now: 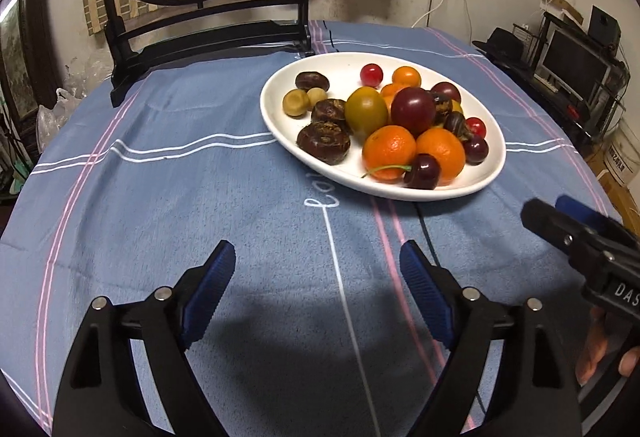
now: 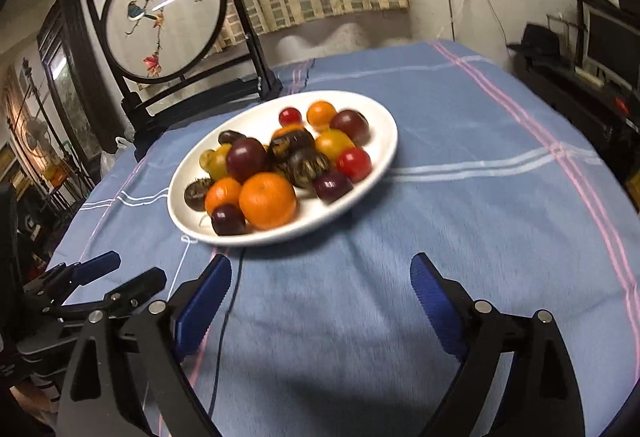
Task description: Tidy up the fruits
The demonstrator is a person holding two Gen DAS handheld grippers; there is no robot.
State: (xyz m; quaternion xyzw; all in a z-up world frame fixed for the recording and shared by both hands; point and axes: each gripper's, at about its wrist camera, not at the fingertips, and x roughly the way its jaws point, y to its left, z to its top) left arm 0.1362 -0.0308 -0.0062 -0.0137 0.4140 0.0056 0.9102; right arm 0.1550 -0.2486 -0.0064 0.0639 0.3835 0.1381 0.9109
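Observation:
A white oval plate on the blue tablecloth holds mixed fruit: oranges, dark plums, cherry tomatoes, water chestnuts and cherries. My left gripper is open and empty over the cloth, short of the plate. My right gripper is open and empty, just in front of the plate. Each gripper shows in the other's view, the right and the left.
A round embroidered screen on a black stand stands at the table's back left. A thin dark cable lies on the cloth below the plate. Shelves with a monitor stand beyond the table's right edge.

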